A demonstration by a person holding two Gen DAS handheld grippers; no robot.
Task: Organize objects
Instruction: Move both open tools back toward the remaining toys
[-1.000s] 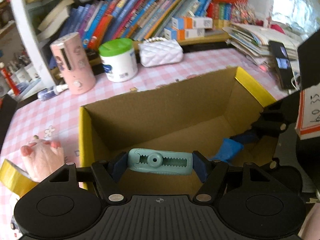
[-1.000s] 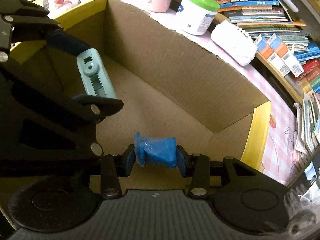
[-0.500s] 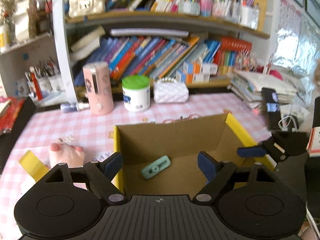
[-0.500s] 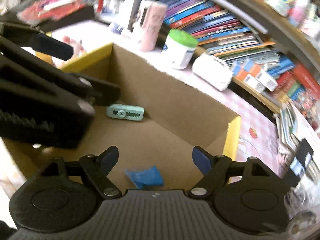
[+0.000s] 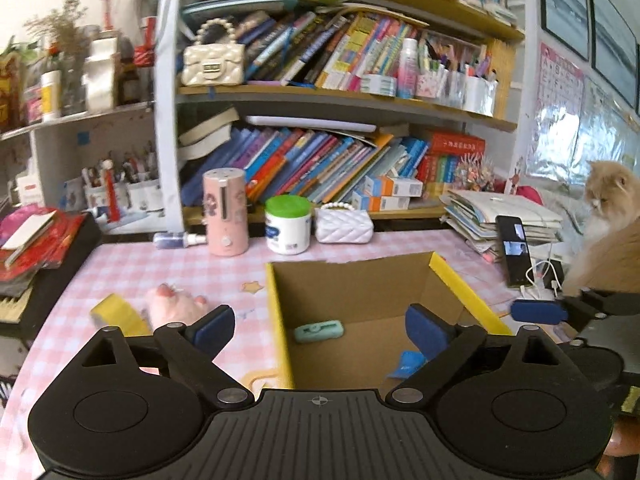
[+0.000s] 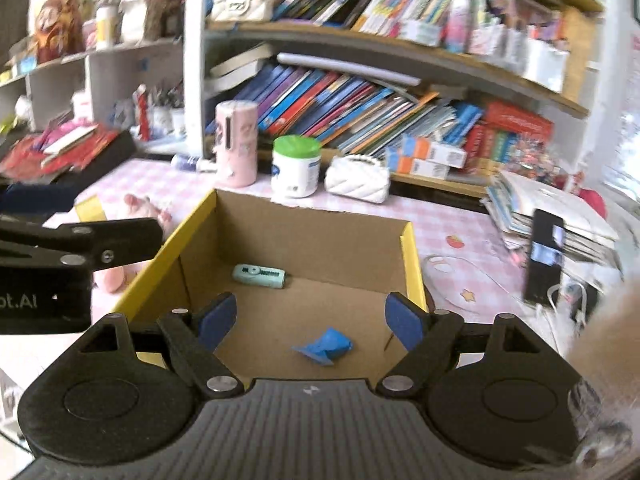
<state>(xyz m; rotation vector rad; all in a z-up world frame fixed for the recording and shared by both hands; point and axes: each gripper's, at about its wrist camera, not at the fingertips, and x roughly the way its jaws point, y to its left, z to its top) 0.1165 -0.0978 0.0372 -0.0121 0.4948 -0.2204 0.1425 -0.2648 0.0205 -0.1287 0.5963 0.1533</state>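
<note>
left gripper (image 5: 318,330) released, jaws just opened, nothing between | right gripper (image 6: 310,320) likewise empty | clip (image 5: 319,331) at 12 o'clock, blue packet (image 6: 325,346) at 6 o'clock, both now dropped in box (image 5: 276,312) | next: items outside

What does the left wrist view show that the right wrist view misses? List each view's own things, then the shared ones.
Only the left wrist view: the cat's face at the right edge, and the open left tongs.
Only the right wrist view: the open right tongs.
Both: the cardboard box holding the mint clip and the blue packet, plus the green-lidded jar.
</note>
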